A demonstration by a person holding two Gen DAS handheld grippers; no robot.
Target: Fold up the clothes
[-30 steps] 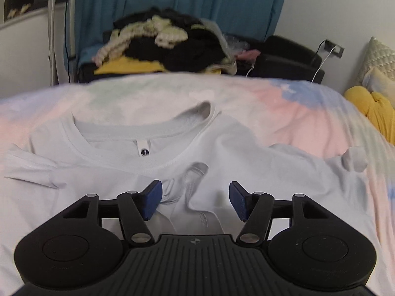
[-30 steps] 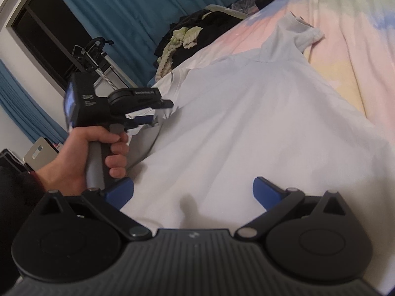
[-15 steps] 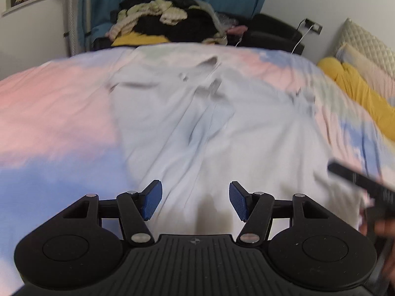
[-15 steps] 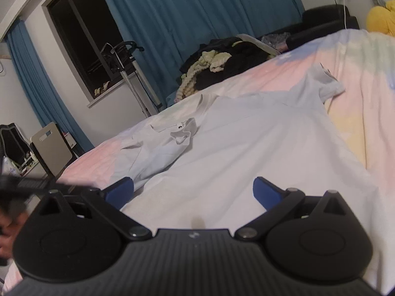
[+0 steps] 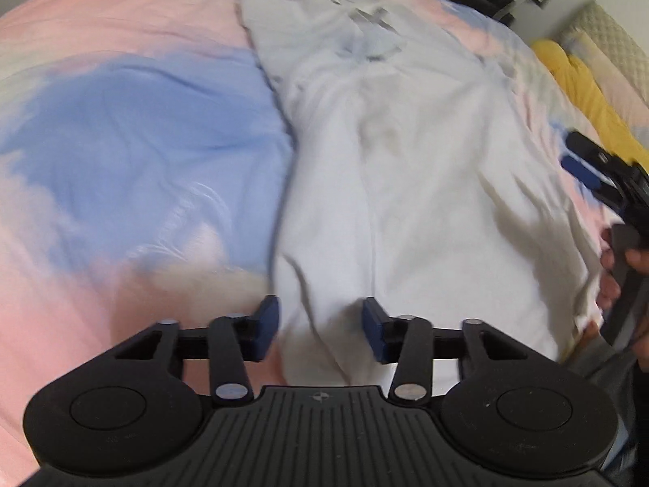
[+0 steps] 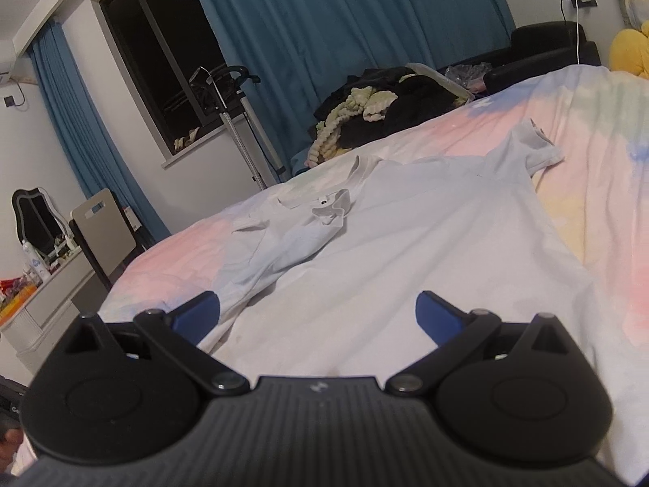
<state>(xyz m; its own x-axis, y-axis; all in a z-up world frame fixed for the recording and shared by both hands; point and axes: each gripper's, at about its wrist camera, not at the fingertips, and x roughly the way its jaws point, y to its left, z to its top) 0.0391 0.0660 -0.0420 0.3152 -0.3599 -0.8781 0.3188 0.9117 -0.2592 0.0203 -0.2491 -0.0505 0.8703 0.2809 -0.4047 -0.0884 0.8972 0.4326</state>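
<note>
Left wrist view: the white T-shirt (image 5: 405, 186) is lying spread on a pastel bedspread (image 5: 121, 142), its left side edge running away from the camera and bordering a broad bare stretch of blue and pink cover. The cloth is looking soft, creased and motion-blurred. The left gripper (image 5: 320, 326) is hanging with its blue pads (image 5: 269, 320) moderately apart, a fold of the hem lying between and under them; contact cannot be told. The right gripper (image 5: 584, 162) is showing at the shirt's far side edge.

Right wrist view: the right gripper (image 6: 316, 312) is standing wide, nothing between its fingers, low over the shirt's lower body (image 6: 405, 251). One sleeve (image 6: 535, 150) is lying flat toward the open bedspread (image 6: 600, 203); the collar (image 6: 332, 207) is lying crumpled ahead. Blue curtains (image 6: 365, 20) and a clothes heap (image 6: 385, 109) are bounding the far bed edge.
</note>
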